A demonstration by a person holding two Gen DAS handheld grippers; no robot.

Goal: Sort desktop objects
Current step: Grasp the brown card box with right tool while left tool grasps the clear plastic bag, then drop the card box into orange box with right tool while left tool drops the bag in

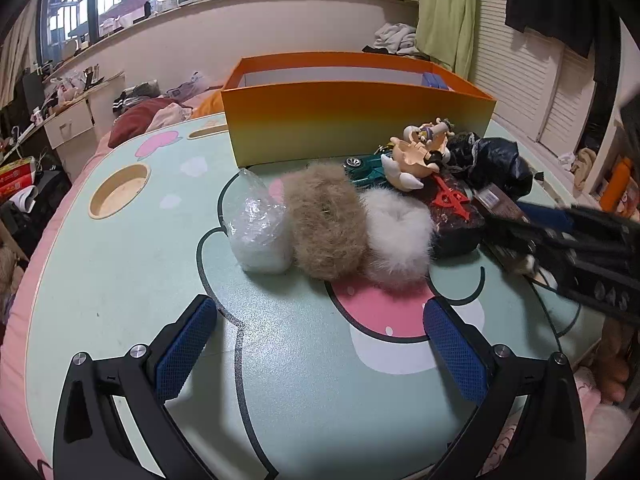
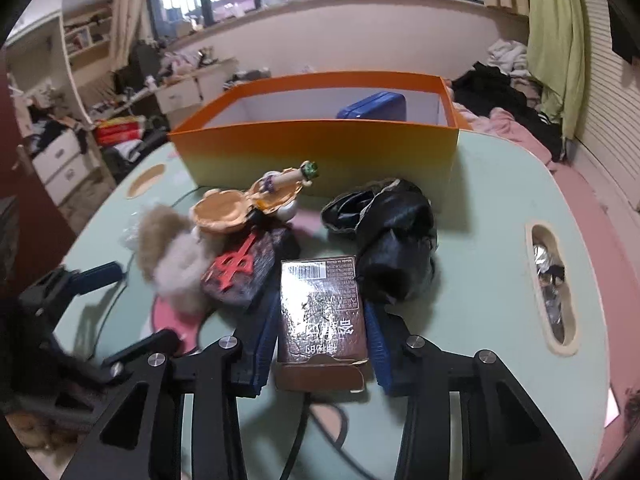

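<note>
The right gripper is clamped on a small brown carton, its blue pads pressed to the carton's two long sides; the barcode end points away toward the pile and the torn flap end sits nearest the gripper's body. The carton lies along the gripper's line, just in front of a crumpled black bag on its right and a dark slab with a red ornament on its left. Whether the carton rests on the desk or is just clear of it I cannot tell. Beyond stands the orange box, open at the top, with a blue case inside against its far wall. The left gripper hangs over bare desk with its jaws spread wide and nothing between them. Ahead of it, in a row, lie a clear plastic bag, a tan fur ball and a white fur ball, touching one another. Behind them are a green toy car and a figurine, close to the orange box's front wall. From the left view the right gripper comes in blurred from the right edge, beside the dark slab.
</note>
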